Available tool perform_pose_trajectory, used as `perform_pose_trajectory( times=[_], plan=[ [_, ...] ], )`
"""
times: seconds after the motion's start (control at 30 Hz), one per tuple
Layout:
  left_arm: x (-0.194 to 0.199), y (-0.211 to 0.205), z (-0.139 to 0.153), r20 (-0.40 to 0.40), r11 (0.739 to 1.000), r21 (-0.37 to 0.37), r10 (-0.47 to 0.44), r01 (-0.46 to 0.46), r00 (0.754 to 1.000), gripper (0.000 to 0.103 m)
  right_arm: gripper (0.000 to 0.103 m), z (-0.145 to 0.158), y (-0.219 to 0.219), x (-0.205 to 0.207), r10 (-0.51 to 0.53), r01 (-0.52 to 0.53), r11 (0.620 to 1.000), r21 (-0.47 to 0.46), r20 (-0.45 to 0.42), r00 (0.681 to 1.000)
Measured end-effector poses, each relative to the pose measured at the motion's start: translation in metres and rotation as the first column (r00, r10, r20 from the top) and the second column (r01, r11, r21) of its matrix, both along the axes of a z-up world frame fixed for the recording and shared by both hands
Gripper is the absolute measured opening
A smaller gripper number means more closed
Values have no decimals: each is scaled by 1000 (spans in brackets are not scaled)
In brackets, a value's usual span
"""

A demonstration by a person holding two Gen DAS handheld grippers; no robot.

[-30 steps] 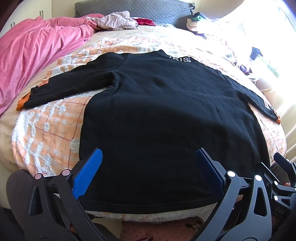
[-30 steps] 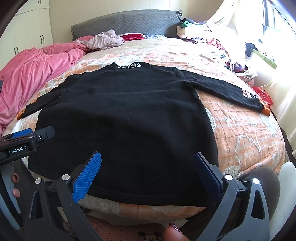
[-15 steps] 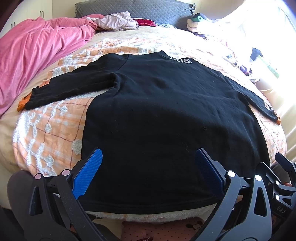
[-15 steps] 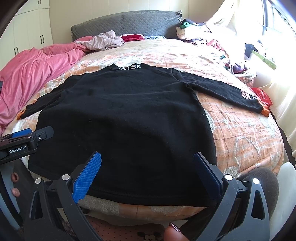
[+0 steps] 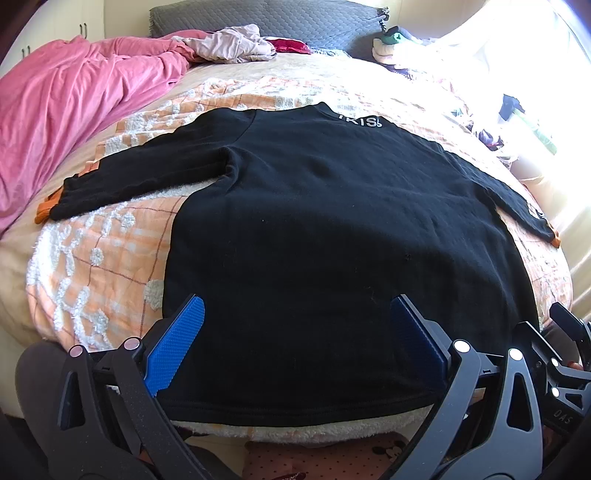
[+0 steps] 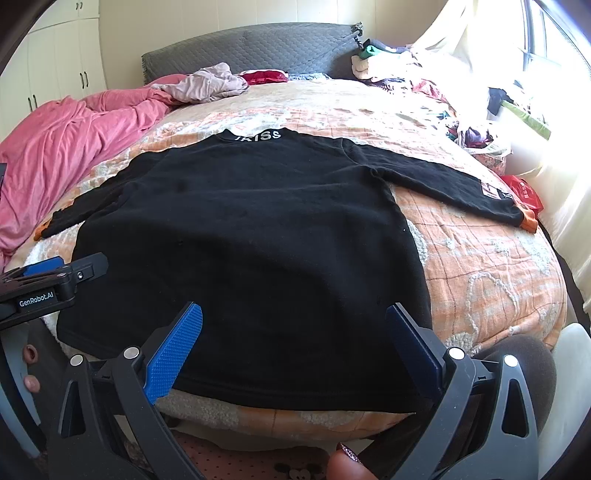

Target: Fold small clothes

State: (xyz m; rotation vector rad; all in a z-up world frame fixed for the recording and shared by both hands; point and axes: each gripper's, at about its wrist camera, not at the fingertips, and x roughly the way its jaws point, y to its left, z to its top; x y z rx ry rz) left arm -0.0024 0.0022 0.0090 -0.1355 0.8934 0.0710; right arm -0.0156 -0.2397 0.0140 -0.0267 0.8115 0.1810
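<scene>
Flanking sweater (image 5: 332, 229): pink duvet (image 5: 74, 99)

I'm looking at a bedroom w/ a big bed (image 6: 491, 258) filling most of both views, covered in an orange-and-white checked quilt (image 5: 99, 254) w/ fluffy white tufts. Grey quilted headboard (image 6: 258, 44) at the far end, against a cream wall (image 6: 221, 14). White wardrobe doors (image 6: 55, 66) w/ dark handles on the left. Pink duvet (image 5: 74, 92) bunched along the bed's left side. Window (image 6: 546, 33) on the right, v. strong daylight blowing out that side; pale curtain (image 6: 461, 37) next to it.
</scene>
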Motion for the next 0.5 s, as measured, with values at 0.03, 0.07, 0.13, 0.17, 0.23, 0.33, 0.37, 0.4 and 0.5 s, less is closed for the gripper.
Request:
perform_pose_trajectory(
  times=[0.03,0.07,0.13,0.17,0.23,0.33,0.37,0.4,0.5],
  plan=[
    [0,0,0,0,1000,0,1,-1,1000,95,99,0,0,0,-1,1,1000,-1,-1,1000],
    [0,0,0,0,1000,0,1,-1,1000,95,99,0,0,0,-2,2,1000,-1,0,1000],
    [0,0,0,1,1000,0,0,0,1000,95,99,0,-1,0,-4,4,1000,0,0,1000],
    [0,0,0,1,1000,-1,-1,1,1000,95,99,-1,-1,-1,-4,4,1000,-1,-1,1000],
    [0,1,-1,2,1000,-3,-2,2,1000,95,99,-1,-2,0,-4,4,1000,-1,-1,1000],
    [1,0,-2,1,1000,-4,-4,4,1000,95,99,-1,-2,0,-7,7,1000,0,-1,1000],
    [1,0,-1,2,1000,-3,-4,4,1000,95,99,-1,-2,0,-7,7,1000,0,-1,1000],
    [2,0,-1,3,1000,-3,-5,5,1000,95,99,-1,-2,0,-7,7,1000,-1,-2,1000],
    [3,-1,0,8,1000,-7,-4,4,1000,95,99,-1,-3,0,-7,7,1000,-1,-1,1000]
  ],
)
